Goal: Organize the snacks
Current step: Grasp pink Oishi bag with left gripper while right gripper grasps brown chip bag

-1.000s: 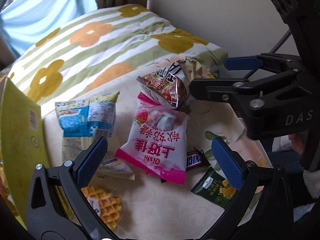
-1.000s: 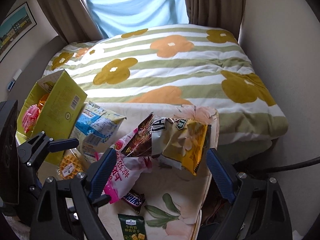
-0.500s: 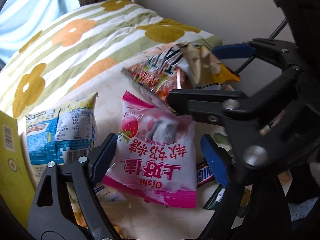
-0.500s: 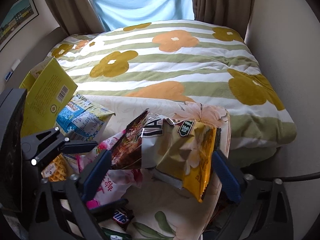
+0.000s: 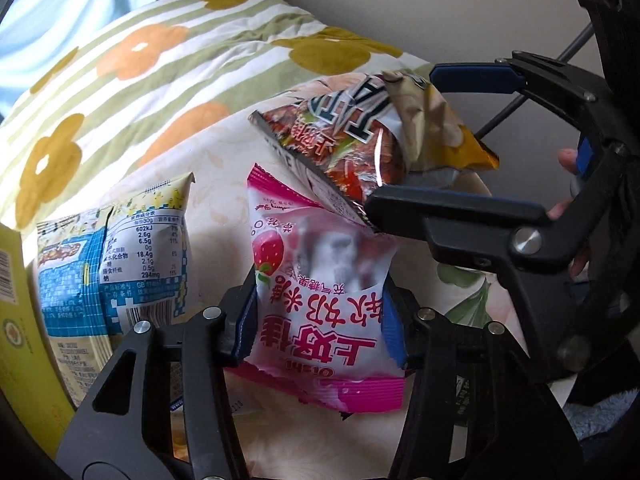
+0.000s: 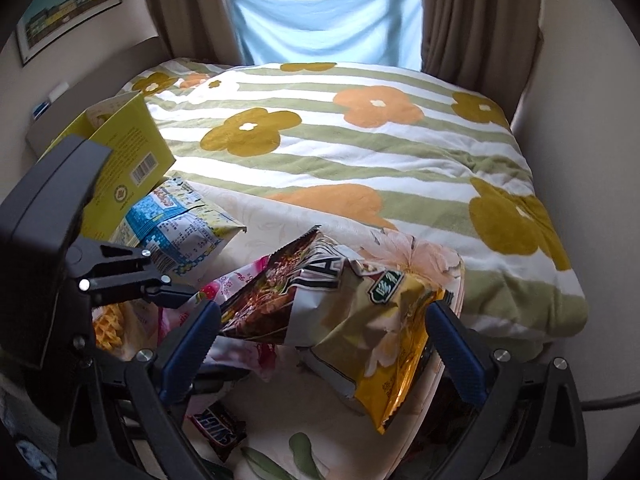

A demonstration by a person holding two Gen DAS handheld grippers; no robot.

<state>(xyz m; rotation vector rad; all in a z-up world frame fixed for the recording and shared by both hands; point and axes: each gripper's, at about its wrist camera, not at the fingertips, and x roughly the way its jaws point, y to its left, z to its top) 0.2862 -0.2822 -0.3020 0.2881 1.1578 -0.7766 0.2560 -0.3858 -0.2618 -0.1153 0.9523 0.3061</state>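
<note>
A pink strawberry snack bag [image 5: 320,280] lies on the cream floral cloth [image 5: 208,168]. My left gripper [image 5: 320,316] straddles its lower half, jaws closing, and both blue pads press into the bag's sides. Just beyond it, a crumpled brown-and-gold chip bag [image 6: 340,312] rests partly on the pink bag [image 6: 216,288]. My right gripper [image 6: 324,340] stands open, wide around the chip bag, one pad at each of its ends. In the left wrist view the right gripper [image 5: 460,140] frames the chip bag [image 5: 360,140] from the right.
A blue-and-yellow snack bag [image 5: 112,256] lies to the left, beside an open yellow box [image 6: 124,152]. A Snickers bar [image 6: 220,428] and a waffle pack [image 6: 108,328] sit near the front. The flowered quilt [image 6: 360,140] spreads behind, with a wall on the right.
My left gripper came down over the pink bag and closed its pads onto it. My right gripper opened wider and rolled around the chip bag.
</note>
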